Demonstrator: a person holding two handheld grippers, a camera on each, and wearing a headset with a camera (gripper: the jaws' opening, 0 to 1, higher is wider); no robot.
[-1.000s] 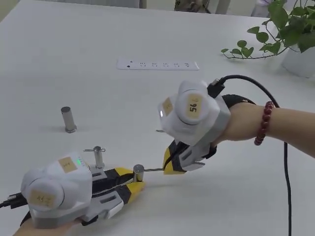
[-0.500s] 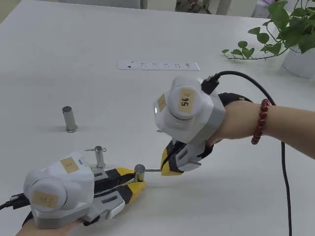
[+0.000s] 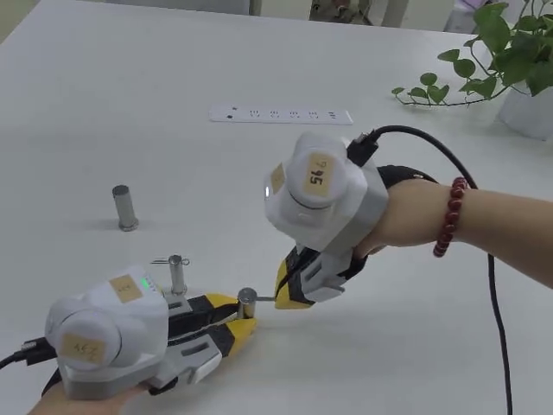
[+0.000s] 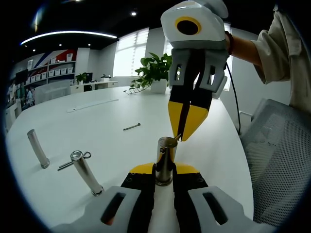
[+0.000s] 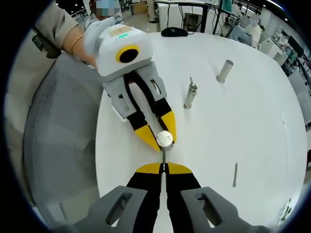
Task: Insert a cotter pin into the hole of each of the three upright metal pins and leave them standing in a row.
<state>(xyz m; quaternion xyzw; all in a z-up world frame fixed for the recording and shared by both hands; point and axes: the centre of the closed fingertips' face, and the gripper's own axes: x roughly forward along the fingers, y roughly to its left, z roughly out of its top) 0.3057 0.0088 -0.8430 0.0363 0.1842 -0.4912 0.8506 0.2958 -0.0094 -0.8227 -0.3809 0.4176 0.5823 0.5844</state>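
Observation:
Three upright metal pins stand on the white table (image 3: 173, 78). My left gripper (image 3: 240, 316) is shut on the nearest pin (image 3: 246, 302) (image 4: 165, 158) (image 5: 164, 138), holding it near its base. My right gripper (image 3: 281, 296) (image 5: 164, 168) is shut on a thin cotter pin (image 3: 263, 299) (image 5: 164, 155) whose tip meets the top of that pin. The right gripper (image 4: 187, 127) comes down from above in the left gripper view. A second pin (image 3: 177, 273) (image 4: 86, 171) (image 5: 190, 95) carries a cotter pin through its hole. The third pin (image 3: 125, 207) (image 4: 38, 148) (image 5: 224, 71) stands bare at the far left.
A loose cotter pin (image 4: 131, 126) (image 5: 235, 174) lies on the table. A white power strip (image 3: 281, 115) lies at the back centre, a potted plant (image 3: 505, 52) at the back right. A black cable (image 3: 471, 181) trails from the right gripper. An office chair (image 4: 277, 160) stands beside the table.
My right gripper has moved a little left and down, bringing the cotter pin's tip closer onto the held pin. The left gripper and the pins stay put.

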